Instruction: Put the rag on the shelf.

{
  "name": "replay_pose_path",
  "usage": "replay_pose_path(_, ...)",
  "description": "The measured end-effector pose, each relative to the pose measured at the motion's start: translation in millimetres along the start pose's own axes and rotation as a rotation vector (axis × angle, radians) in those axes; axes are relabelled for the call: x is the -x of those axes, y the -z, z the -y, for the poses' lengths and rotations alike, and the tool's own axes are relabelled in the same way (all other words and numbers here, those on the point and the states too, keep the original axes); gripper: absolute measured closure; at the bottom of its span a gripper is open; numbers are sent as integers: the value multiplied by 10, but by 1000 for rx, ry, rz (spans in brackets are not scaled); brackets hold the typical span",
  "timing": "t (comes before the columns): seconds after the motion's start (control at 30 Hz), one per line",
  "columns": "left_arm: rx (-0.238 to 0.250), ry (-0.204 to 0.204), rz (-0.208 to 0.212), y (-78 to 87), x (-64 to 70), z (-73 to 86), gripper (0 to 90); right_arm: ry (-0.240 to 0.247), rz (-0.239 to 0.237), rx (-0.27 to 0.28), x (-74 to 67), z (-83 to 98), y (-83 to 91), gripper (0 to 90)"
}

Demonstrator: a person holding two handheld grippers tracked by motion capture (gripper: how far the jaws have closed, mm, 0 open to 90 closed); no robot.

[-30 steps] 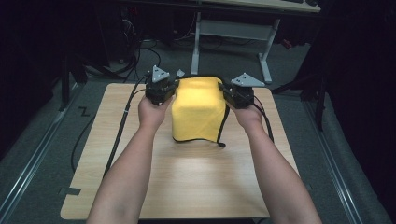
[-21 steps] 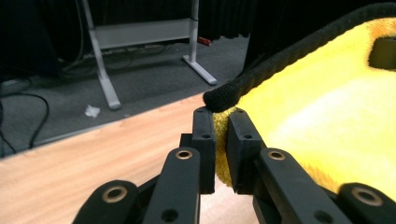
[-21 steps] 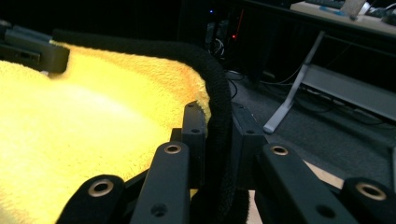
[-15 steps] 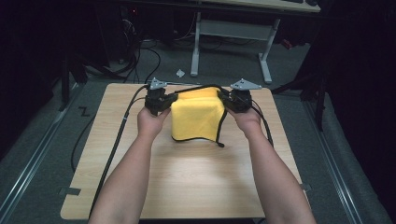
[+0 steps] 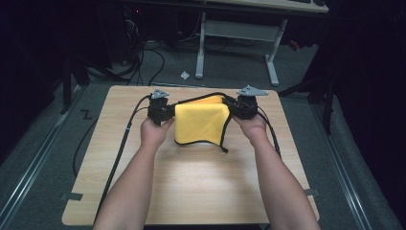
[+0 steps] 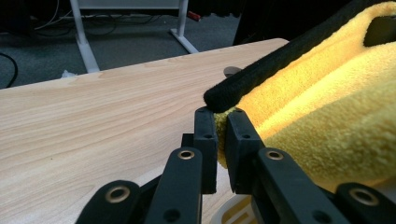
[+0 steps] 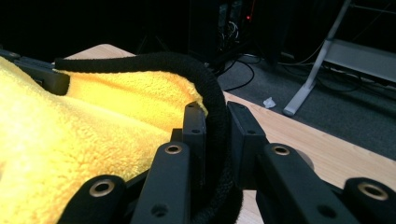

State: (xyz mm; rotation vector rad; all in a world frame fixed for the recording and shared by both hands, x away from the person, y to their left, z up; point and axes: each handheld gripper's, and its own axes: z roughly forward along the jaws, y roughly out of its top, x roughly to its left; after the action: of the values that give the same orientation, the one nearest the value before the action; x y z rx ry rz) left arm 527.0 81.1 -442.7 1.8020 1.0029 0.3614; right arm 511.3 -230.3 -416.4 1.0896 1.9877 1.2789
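Counter (image 5: 191, 191): pale wood; bare near half.
Cloth (image 5: 201, 122): yellow, black-edged, folded double near the far edge; sits lower than a second ago, front flap draped onto the counter.
Change: both hands have sunk; the fold is being laid down.
Left gripper (image 6: 220, 122): fingers clenched on the cloth's corner.
Right gripper (image 7: 215, 119): fingers clenched on the black hem.
Obstructions: none on the counter; cables trail off the left edge.

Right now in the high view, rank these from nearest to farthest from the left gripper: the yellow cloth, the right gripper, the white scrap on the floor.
From the left gripper:
1. Yellow cloth, clamped in its fingers, just to its right.
2. Right gripper, across the cloth at its other edge.
3. White scrap, on the floor beyond the table's far edge.
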Motion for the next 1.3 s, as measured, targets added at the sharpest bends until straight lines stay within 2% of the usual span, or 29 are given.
replay_pose_path(0.53,-41,18,10,-84,-4,207,837,-78,-16,-36,52,253,-94,768)
replay_pose_path(0.63,-43,24,14,-96,-2,248,834,-101,-18,-47,63,293,-108,750)
replay_pose_path(0.7,-54,30,19,-96,-7,256,812,-122,-18,-52,73,304,-113,708)
replay_pose_path(0.8,-60,37,-10,-78,-12,241,765,-121,14,-59,78,286,-92,642)
replay_pose_path(0.83,-60,45,-7,-69,-28,236,733,-116,33,-57,85,277,-79,617)
replay_pose_path(0.9,-55,42,-13,-46,-41,229,728,-114,55,-58,104,255,-49,589)
replay_pose_path(1.13,-29,46,-26,15,-37,183,706,-93,96,-34,145,198,39,561)
replay_pose_path(1.3,-17,55,-45,67,-86,154,676,-84,113,-23,176,179,82,543)
